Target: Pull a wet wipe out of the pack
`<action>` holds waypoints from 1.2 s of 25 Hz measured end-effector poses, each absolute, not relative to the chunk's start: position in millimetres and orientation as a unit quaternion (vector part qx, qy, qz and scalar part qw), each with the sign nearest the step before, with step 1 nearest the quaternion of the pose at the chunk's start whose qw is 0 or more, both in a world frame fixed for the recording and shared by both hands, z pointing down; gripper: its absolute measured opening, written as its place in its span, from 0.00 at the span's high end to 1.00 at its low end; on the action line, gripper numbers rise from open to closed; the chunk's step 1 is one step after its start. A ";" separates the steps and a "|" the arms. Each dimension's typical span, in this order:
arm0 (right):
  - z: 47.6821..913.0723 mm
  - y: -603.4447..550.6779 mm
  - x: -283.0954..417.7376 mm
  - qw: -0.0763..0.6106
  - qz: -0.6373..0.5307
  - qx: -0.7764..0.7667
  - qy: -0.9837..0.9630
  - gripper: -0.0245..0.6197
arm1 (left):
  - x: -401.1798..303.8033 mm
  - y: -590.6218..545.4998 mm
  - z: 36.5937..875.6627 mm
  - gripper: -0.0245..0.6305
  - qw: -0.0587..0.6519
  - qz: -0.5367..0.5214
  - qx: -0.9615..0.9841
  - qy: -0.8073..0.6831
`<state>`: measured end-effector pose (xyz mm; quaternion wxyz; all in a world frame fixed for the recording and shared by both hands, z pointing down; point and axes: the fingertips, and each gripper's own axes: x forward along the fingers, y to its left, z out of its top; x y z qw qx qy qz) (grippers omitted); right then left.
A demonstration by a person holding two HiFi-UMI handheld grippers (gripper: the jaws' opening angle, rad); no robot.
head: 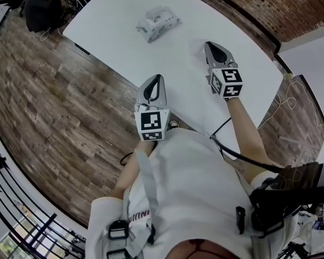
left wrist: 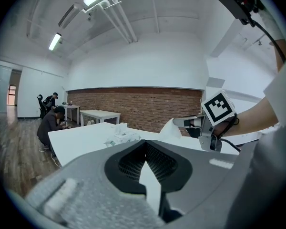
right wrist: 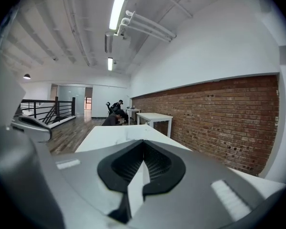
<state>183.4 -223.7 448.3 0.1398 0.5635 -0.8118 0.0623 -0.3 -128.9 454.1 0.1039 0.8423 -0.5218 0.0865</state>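
Wet-wipe pack [head: 157, 21], a soft white plastic pouch with a crumpled top, lies on the white rectangular table [head: 108, 42], well ahead of both my tongs and touched by neither. My left gripper [head: 157, 80], grey with a marker cube behind it, hangs just over the table's near edge, its jaws pressed together on nothing. My right gripper [head: 210, 45] is further in over the tabletop, nearer the pack and off to its right, jaws likewise closed and empty.
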 end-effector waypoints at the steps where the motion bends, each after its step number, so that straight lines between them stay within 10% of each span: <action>1: 453.5 -220.0 179.7 0.141 0.070 0.561 -0.813 0.95 | -0.8 -128.9 454.2 0.96 0.104 0.086 0.843 -0.521; 30: 593.4 -115.8 112.6 0.275 0.218 0.432 -0.831 0.95 | 2.1 -133.4 463.5 0.96 0.112 0.092 0.844 -0.516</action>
